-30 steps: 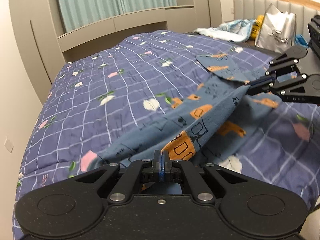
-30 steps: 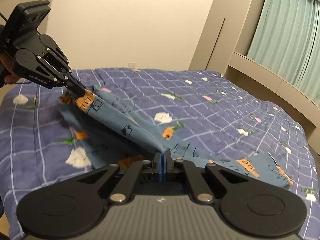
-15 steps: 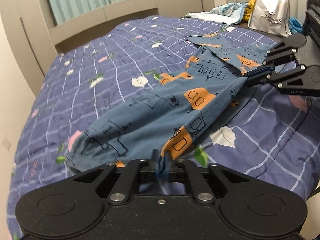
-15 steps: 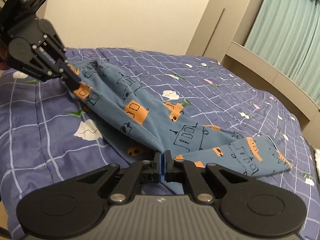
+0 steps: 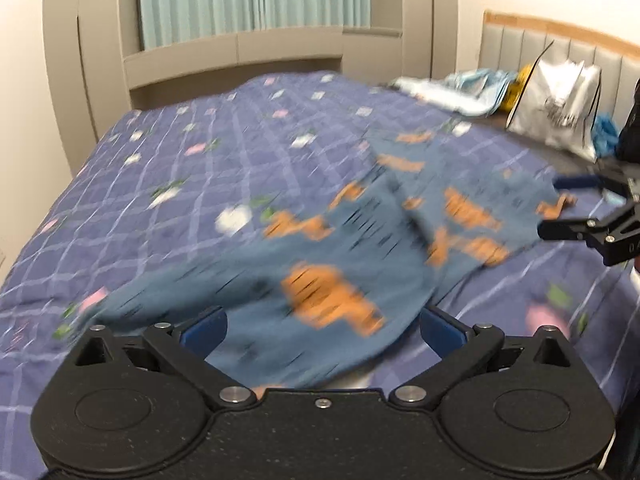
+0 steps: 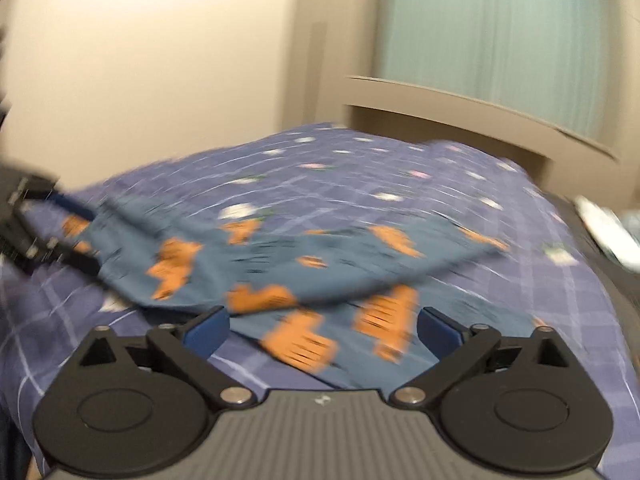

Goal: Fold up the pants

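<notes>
The blue pants with orange prints lie spread on the purple checked bedspread; they also show in the right wrist view. My left gripper is open, its blue pads either side of the near cloth edge, gripping nothing. My right gripper is open over the pants' other end. The right gripper shows at the left wrist view's right edge, jaws apart. The left gripper shows at the right wrist view's left edge, jaws apart. Both views are motion-blurred.
A beige window ledge with green curtains stands beyond the bed. A silver bag and light blue clothes lie by the padded headboard. A cream wall is at the bed's foot end.
Both grippers have opened and let go of the pants. The pants dropped from a raised, stretched fold to lying on the bedspread. Both cameras are moving.
</notes>
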The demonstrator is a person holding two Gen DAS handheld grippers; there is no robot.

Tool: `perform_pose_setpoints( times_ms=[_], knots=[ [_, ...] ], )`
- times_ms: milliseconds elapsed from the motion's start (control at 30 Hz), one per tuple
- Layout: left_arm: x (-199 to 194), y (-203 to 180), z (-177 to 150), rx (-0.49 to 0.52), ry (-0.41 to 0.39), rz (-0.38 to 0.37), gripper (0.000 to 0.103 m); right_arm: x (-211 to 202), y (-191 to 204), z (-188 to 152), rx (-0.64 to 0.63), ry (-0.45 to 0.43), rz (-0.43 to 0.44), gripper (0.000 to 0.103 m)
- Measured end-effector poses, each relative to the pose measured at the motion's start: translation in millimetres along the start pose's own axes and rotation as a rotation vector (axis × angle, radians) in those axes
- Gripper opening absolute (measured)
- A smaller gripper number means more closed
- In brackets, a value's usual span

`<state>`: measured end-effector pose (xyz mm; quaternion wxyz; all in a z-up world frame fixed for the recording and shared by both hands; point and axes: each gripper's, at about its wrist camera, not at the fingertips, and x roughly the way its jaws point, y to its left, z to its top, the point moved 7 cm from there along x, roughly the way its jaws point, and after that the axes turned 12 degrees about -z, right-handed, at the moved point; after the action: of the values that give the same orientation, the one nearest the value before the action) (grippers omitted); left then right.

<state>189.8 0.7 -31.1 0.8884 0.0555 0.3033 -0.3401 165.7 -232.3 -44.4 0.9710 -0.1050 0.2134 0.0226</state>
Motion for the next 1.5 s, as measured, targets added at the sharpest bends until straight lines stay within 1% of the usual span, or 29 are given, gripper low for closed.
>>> perform_pose_setpoints(
  times_ms=[67,100,133,200,300,367,433,467,533,567,633,667,700,733,767,800,833,1000,1100,1167,1200,1233,1267,1300,1333,1400,1467,1500],
  knots=[
    [17.5,-19.7,13.2,0.001,-0.025,-0.037,0.102,-8.3,-37.6,-7.3,0.113,0.037,-0.057,0.103],
    [29.2,-31.6,20.5,0.003,-0.034,-0.059,0.102,-9.8,-52.6,-10.5,0.161,0.054,-0.075,0.103],
    [39.4,-41.9,26.5,0.009,-0.038,-0.079,0.102,-11.5,-75.8,-17.0,0.238,0.080,-0.090,0.103],
    [63.1,-65.5,39.7,0.035,-0.043,-0.111,0.102,-12.2,-107.5,-28.4,0.358,0.125,-0.094,0.103],
    [91.3,-92.9,54.0,0.064,-0.051,-0.127,0.102,-7.9,-152.8,-46.6,0.545,0.210,-0.102,0.103],
    [105.3,-105.7,61.0,0.074,-0.054,-0.132,0.102,-4.5,-176.8,-54.8,0.658,0.238,-0.084,0.101],
    [116.4,-113.8,64.9,0.072,-0.049,-0.134,0.102,1.1,-194.8,-60.7,0.749,0.250,-0.068,0.091],
    [119.7,-116.1,65.6,0.069,-0.046,-0.137,0.102,4.7,-200.5,-62.4,0.782,0.258,-0.061,0.088],
    [126.3,-121.0,66.2,0.065,-0.040,-0.140,0.102,13.3,-206.0,-65.7,0.825,0.274,-0.059,0.076],
    [128.4,-121.8,66.2,0.066,-0.037,-0.140,0.102,18.2,-209.2,-67.8,0.845,0.285,-0.067,0.072],
    [131.5,-122.4,64.7,0.067,-0.031,-0.137,0.102,24.7,-210.1,-71.7,0.868,0.307,-0.090,0.050],
    [132.0,-121.9,63.9,0.065,-0.026,-0.136,0.102,28.2,-211.6,-74.0,0.878,0.319,-0.106,0.046],
    [132.1,-121.6,63.2,0.063,-0.024,-0.136,0.102,30.1,-212.0,-75.0,0.882,0.321,-0.119,0.035],
    [131.0,-120.6,62.4,0.062,-0.024,-0.136,0.102,33.6,-211.7,-74.1,0.873,0.323,-0.141,0.026],
    [129.5,-118.9,61.9,0.061,-0.023,-0.133,0.102,34.9,-211.9,-73.3,0.857,0.322,-0.157,0.022],
    [128.1,-117.6,61.8,0.060,-0.024,-0.128,0.102,35.8,-211.2,-70.8,0.836,0.316,-0.174,0.015],
    [126.9,-115.8,62.1,0.059,-0.025,-0.124,0.102,33.9,-212.3,-69.0,0.805,0.306,-0.191,0.013],
    [116.9,-102.9,62.8,0.033,-0.034,-0.104,0.102,23.1,-223.4,-55.1,0.682,0.274,-0.263,0.011],
    [112.7,-95.1,60.7,0.027,-0.031,-0.085,0.102,18.0,-229.9,-52.3,0.640,0.275,-0.272,0.011],
    [112.1,-89.1,58.0,0.024,-0.021,-0.065,0.102,19.9,-227.3,-54.3,0.606,0.294,-0.269,0.012],
    [111.9,-86.4,57.0,0.020,-0.017,-0.056,0.102,22.5,-224.8,-56.6,0.586,0.306,-0.268,0.014],
    [111.5,-83.5,56.4,0.015,-0.014,-0.049,0.102,23.7,-222.0,-58.8,0.569,0.317,-0.268,0.020],
    [111.0,-80.0,56.2,0.006,-0.015,-0.044,0.102,24.7,-219.7,-61.0,0.555,0.326,-0.268,0.022],
    [110.1,-76.0,56.4,-0.007,-0.017,-0.043,0.102,25.3,-218.2,-60.9,0.541,0.326,-0.271,0.030],
    [109.3,-72.5,56.5,-0.019,-0.019,-0.045,0.102,23.2,-217.4,-58.9,0.518,0.320,-0.278,0.047],
    [109.1,-64.5,57.3,-0.048,-0.023,-0.057,0.102,23.0,-215.5,-47.9,0.461,0.299,-0.289,0.063],
    [110.8,-56.9,59.6,-0.076,-0.028,-0.072,0.102,30.4,-211.2,-28.3,0.401,0.281,-0.258,0.067],
    [111.8,-53.8,61.1,-0.090,-0.031,-0.078,0.102,37.3,-207.4,-16.0,0.368,0.276,-0.233,0.074]
  ],
)
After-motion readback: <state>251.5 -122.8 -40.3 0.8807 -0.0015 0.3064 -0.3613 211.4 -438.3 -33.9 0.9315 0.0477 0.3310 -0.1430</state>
